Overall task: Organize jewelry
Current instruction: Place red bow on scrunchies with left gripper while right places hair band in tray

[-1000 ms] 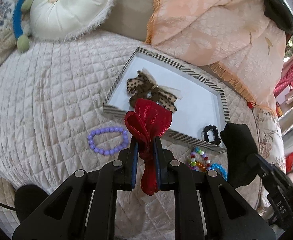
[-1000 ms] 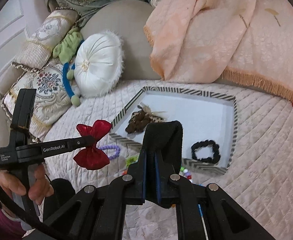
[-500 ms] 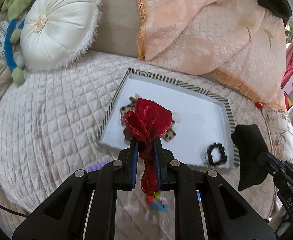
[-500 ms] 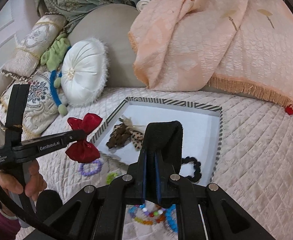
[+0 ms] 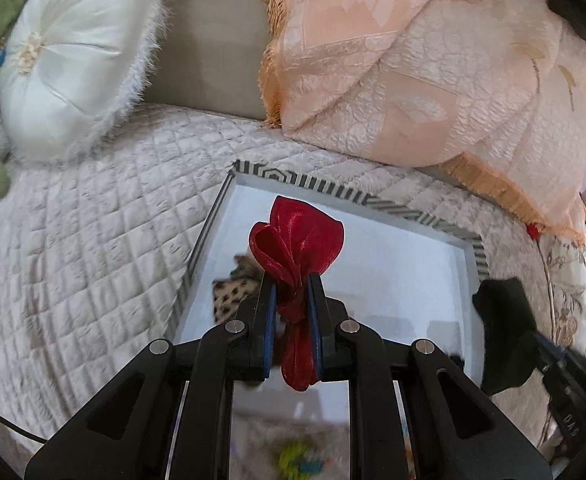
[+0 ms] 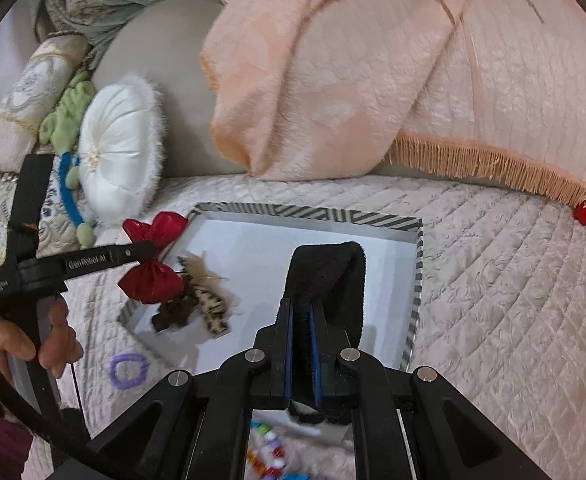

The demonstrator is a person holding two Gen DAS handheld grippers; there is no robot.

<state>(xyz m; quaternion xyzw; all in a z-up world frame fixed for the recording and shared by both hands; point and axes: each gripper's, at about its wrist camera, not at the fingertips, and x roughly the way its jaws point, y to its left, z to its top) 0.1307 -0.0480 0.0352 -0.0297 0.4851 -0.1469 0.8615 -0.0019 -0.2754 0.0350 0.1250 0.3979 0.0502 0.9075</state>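
Bow (image 5: 297, 240) hangs pinched at its knot in our left tongs (image 5: 291, 300), long axis upright, just above the tray (image 6: 417, 280) near the leopard bow (image 6: 197, 300); our right tongs (image 6: 303, 344) pinch a black band (image 6: 329, 280)

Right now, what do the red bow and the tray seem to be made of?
The red bow, clamped in the left gripper, looks like thin satin or metallic fabric: it shines and folds softly. The tray seems to be stiff card or lacquered board, with a striped rim and a smooth, matte white floor; I cannot tell which.
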